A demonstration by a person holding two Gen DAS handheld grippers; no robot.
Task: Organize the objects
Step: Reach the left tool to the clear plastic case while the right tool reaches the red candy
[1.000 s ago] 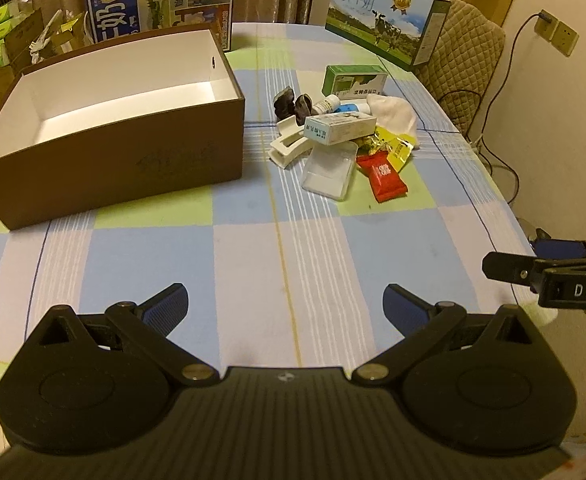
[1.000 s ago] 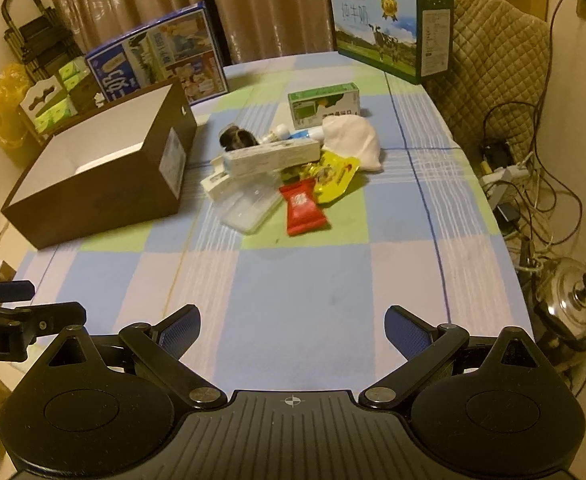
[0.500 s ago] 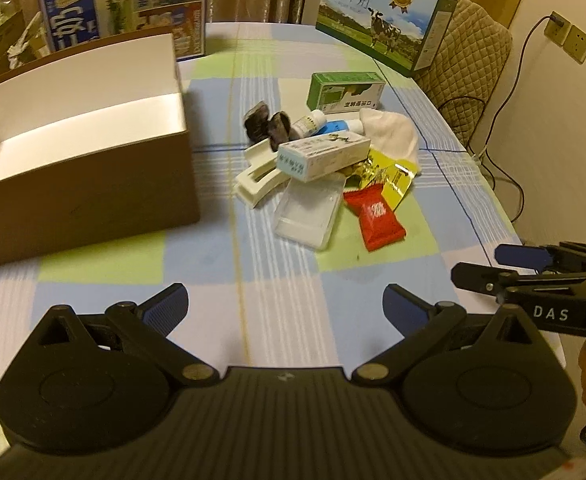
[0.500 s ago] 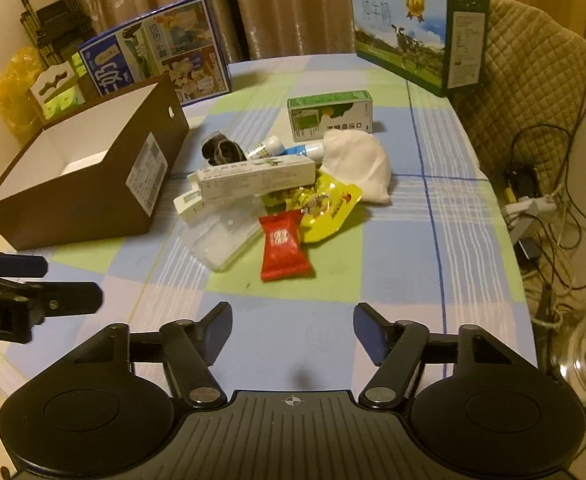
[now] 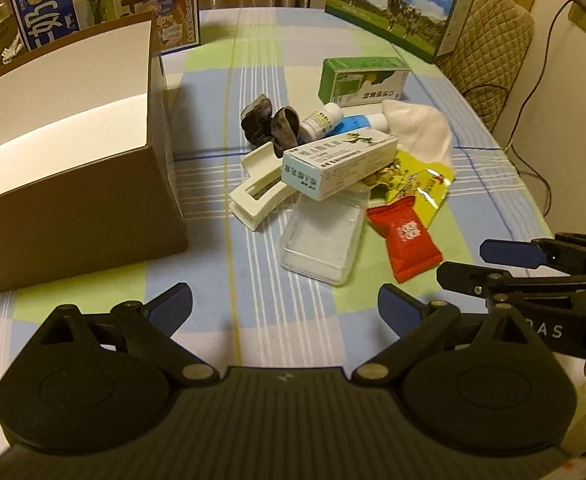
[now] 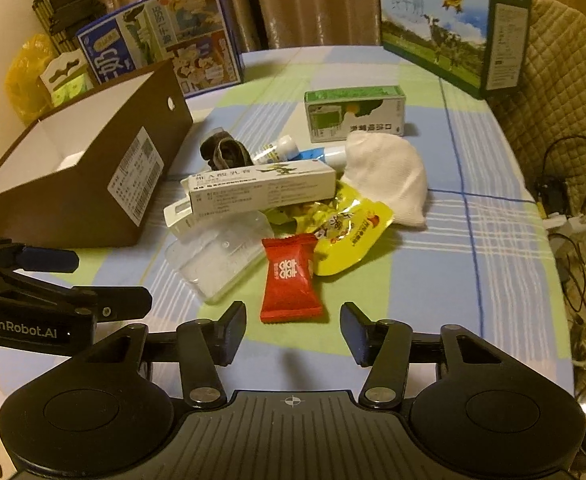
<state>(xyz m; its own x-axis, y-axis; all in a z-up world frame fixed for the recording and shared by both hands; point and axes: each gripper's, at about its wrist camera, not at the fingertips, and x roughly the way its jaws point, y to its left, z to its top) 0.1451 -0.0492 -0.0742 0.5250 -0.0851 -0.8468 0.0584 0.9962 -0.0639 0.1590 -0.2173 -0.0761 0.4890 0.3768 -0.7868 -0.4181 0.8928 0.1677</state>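
Red and glossy, a crimped foil candy packet [image 6: 291,278] is lying flat on the checked tablecloth [image 6: 433,280], just ahead of the right gripper [image 6: 293,330]. That gripper's jaws are standing partly open, holding nothing, with ribbed blue pads [image 6: 353,330] on black linkage arms lined up to either side of the packet's near edge. The left gripper [image 5: 285,308] is hovering over bare cloth with its jaws spread wide and empty, between the box and the pile.

Beside the red packet, a clear rectangular plastic case [image 6: 217,260] is resting on the cloth, and a shiny yellow pouch [image 6: 349,236] is spreading out on the other side, touching the packet's upper corner. A long white carton with a teal end [image 5: 339,164] is lying slanted across the pile, over the case's far end and a cream plastic hair claw [image 5: 259,194]. Behind these, a dark crumpled scrunchie [image 5: 271,124], a small white bottle [image 5: 321,120] and a blue-and-white tube [image 5: 363,122] are clustering together, with a soft white cloth bundle [image 6: 385,176] bunching up at the right. A green carton [image 6: 355,114] is sitting behind the bundle.

To the left, an open brown cardboard box [image 5: 73,208] with a smooth white interior is standing empty. Two large printed milk cartons [image 6: 449,24] are standing at the table's far edge.
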